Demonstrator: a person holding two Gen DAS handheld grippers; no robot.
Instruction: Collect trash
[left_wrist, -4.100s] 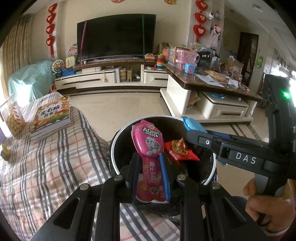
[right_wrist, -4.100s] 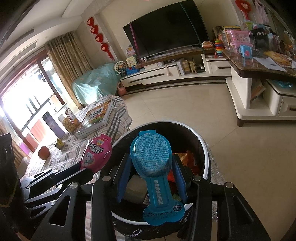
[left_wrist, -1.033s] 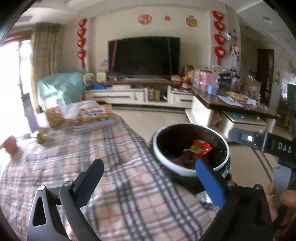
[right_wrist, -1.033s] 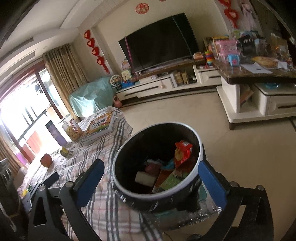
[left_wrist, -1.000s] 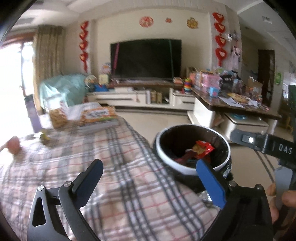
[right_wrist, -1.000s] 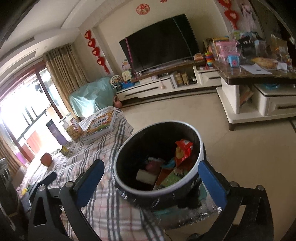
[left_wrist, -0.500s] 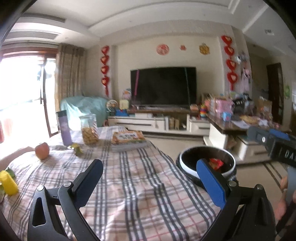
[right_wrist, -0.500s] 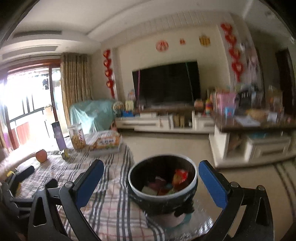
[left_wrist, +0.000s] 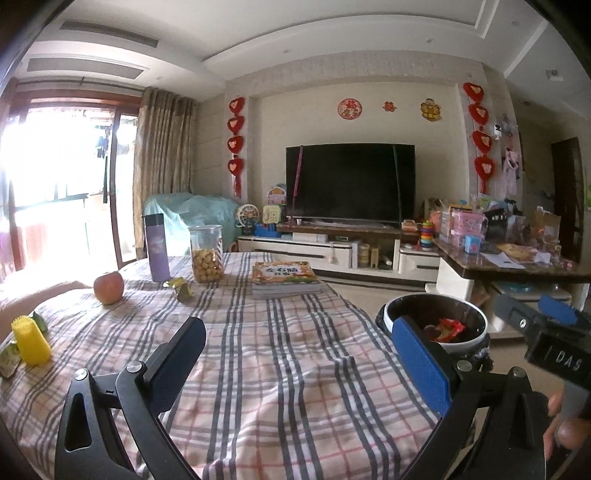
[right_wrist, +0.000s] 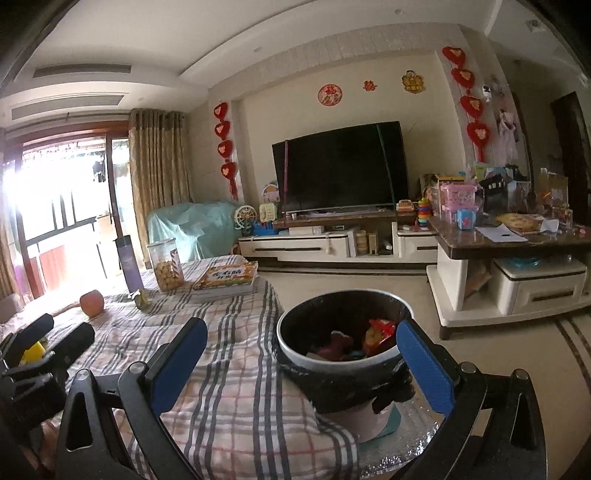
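table (left_wrist: 280, 369): big plaid-covered surface, fills most of both views. A second ago both cameras sat right over the bin; now they've pulled back and up, so the whole tabletop shows.
trash bin (right_wrist: 343, 354): black-lined with a white rim, standing on the floor just past the table's right edge. Wrappers inside, a red one (right_wrist: 378, 332) on top. About four seconds ago the pink and blue packets were each pinched in a gripper over it; neither is held now, and there's pinkish and bluish stuff under the red one, so I'd guess that drop is done.
left gripper (left_wrist: 295, 362): fingers spread wide, nothing between them, hovering over the cloth and facing down the table.
right gripper (right_wrist: 299, 358): also wide apart and empty, bin rim showing between its blue pads.
books (left_wrist: 284, 277): stack at the far end. Not trash.
cookie jar (left_wrist: 206, 253): beside the purple bottle (left_wrist: 157, 247). Leave both.
apple (left_wrist: 108, 288): left side, well apart from the grippers.
yellow cup-like thing (left_wrist: 29, 339): near the left edge, with a green scrap just beside it. Can't tell if it's rubbish.
crumpled wrapper (left_wrist: 181, 288): small gold-green one near the jar. Looks like the next pickup to me, probably for the left gripper, which is nearer.
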